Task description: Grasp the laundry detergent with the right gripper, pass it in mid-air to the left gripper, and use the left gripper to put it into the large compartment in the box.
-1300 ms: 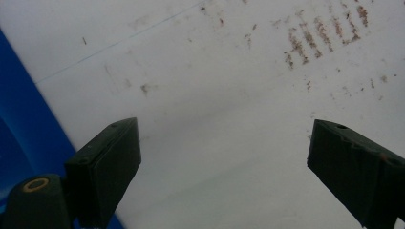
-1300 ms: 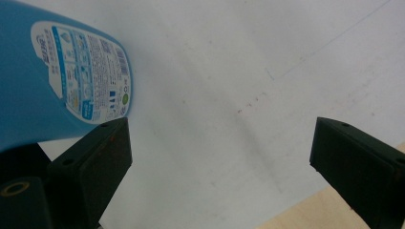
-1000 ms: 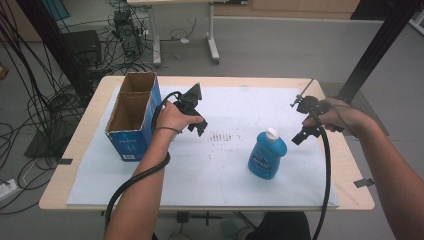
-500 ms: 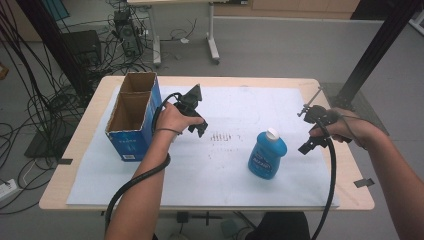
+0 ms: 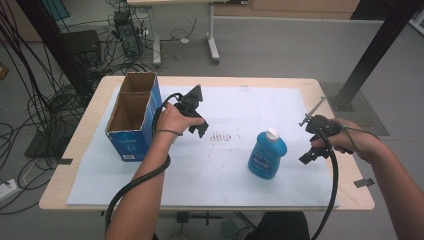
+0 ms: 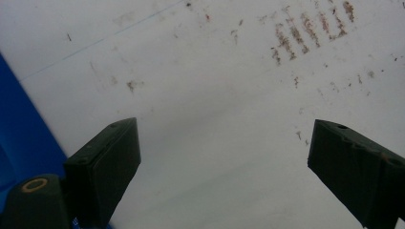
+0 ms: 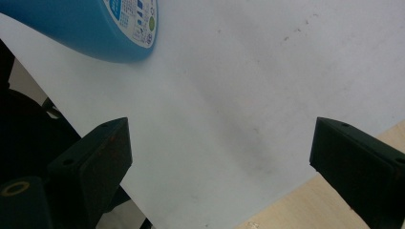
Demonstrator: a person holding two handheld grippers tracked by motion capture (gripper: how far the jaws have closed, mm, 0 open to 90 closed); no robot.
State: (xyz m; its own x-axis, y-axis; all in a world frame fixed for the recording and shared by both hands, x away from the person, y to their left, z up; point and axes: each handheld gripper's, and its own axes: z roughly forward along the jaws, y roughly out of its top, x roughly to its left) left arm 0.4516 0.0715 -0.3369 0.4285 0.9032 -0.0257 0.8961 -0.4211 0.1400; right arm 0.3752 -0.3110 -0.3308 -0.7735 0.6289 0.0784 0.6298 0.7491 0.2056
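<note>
Apparently the right gripper [image 5: 309, 141] is making its approach to the upright blue plastic bottle with a white cap [image 5: 267, 154], jaws spread wide and gripping nothing, so the next move is calling for a swing toward the bottle's body before closing. In the right gripper view the bottle [image 7: 90, 26] is sitting up and to the left, outside the gap between the jaws. The left gripper [image 5: 196, 116] is hovering wide open over the white paper sheet [image 5: 235, 170], beside the open blue cardboard box [image 5: 131, 131].

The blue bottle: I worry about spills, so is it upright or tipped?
Upright. The blue bottle stands on its base on the white sheet, white cap on top.
</note>
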